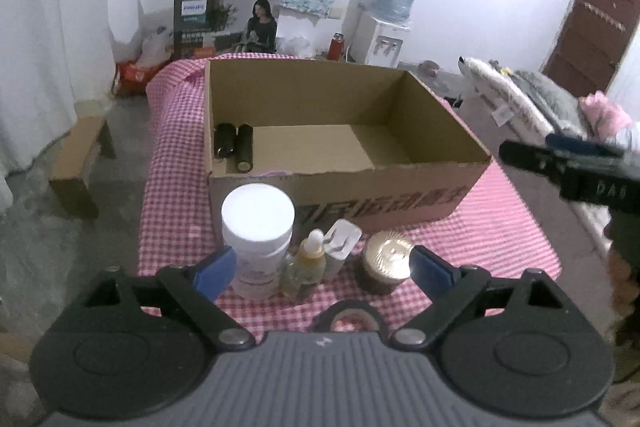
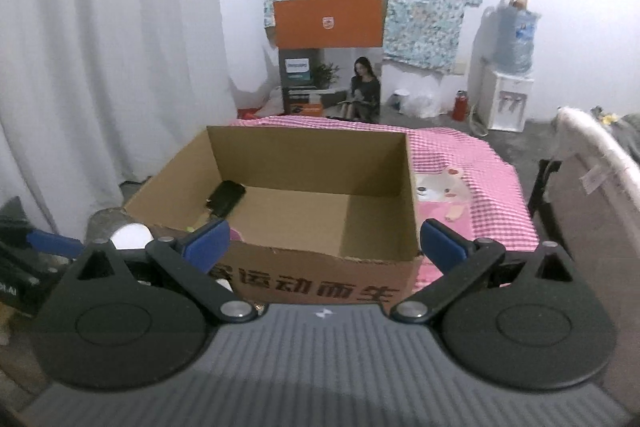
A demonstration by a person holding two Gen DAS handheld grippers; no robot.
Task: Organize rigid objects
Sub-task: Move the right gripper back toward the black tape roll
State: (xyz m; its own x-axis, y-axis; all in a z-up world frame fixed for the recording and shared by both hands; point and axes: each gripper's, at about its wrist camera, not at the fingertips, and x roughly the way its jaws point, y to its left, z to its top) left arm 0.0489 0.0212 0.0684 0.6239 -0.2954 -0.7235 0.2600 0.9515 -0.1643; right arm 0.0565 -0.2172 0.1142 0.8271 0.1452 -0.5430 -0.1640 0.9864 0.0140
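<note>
An open cardboard box point(image 1: 400, 195) stands on a pink checked tablecloth point(image 1: 176, 131). Two black cylinders point(image 1: 236, 145) lie in its near left corner; one shows in the right wrist view point(image 2: 226, 198). In front of the box stand a white-lidded jar point(image 1: 258, 227), a small dropper bottle point(image 1: 310, 255), a small white container point(image 1: 340, 241) and a gold-lidded jar point(image 1: 388, 259). My left gripper point(image 1: 322, 269) is open just in front of this row, empty. My right gripper point(image 2: 324, 247) is open and empty before the box's point(image 2: 320, 283) front wall; it also shows in the left wrist view point(image 1: 560, 159).
A low wooden bench point(image 1: 80, 159) stands on the floor left of the table. A sofa with fabrics point(image 1: 532, 95) is on the right. A printed carton point(image 1: 224, 23), a water dispenser point(image 1: 384, 35) and a red flask point(image 1: 335, 47) stand at the back wall.
</note>
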